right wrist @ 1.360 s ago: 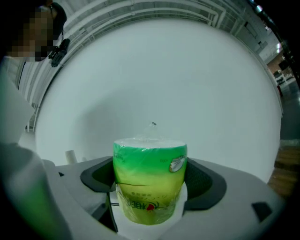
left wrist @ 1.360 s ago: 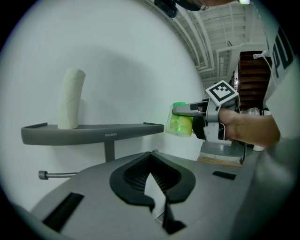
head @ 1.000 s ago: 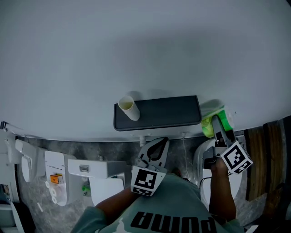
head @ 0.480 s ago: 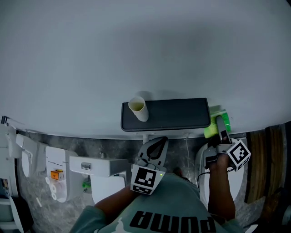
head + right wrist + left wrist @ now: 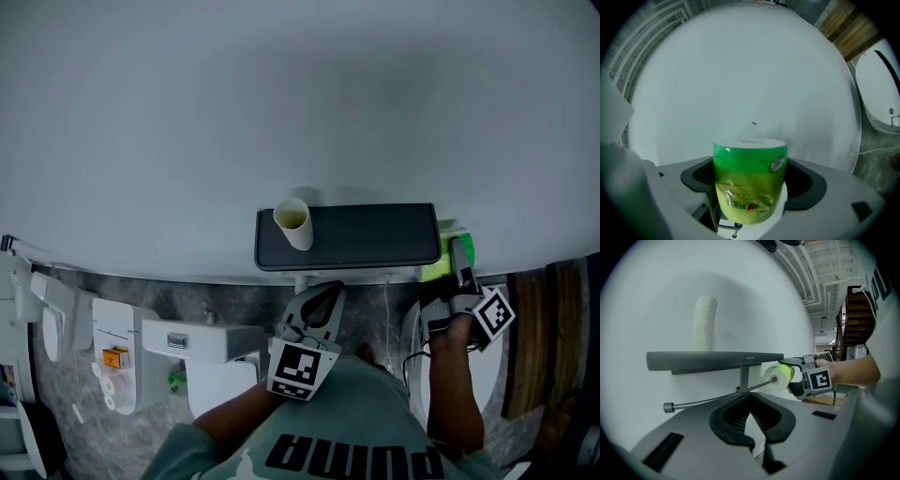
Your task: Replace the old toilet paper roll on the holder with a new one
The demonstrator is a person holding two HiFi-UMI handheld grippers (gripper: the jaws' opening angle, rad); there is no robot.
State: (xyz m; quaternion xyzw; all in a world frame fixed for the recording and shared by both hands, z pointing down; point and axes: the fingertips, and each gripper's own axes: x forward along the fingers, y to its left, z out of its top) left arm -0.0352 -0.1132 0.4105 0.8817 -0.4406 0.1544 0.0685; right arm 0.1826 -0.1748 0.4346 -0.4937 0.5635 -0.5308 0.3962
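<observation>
An empty cardboard tube (image 5: pixel 293 224) stands upright on the left end of the dark wall shelf (image 5: pixel 361 238). Beneath the shelf runs the holder bar (image 5: pixel 712 399), bare along its length, with a knob at its left end. My right gripper (image 5: pixel 459 265) is shut on a new roll in green wrapping (image 5: pixel 749 183), held at the shelf's right end. In the left gripper view the new roll (image 5: pixel 780 376) has its white end face against the bar's right tip. My left gripper (image 5: pixel 323 300) hangs below the shelf's middle, shut, with nothing in it.
A plain white wall fills the background. A white toilet (image 5: pixel 487 366) sits below my right gripper, with a wooden panel (image 5: pixel 546 323) to its right. White fixtures (image 5: pixel 127 361) stand on the grey marbled floor at the left.
My right gripper has carried the green roll in toward the shelf's right end and slightly under it. The left gripper has stayed where it was.
</observation>
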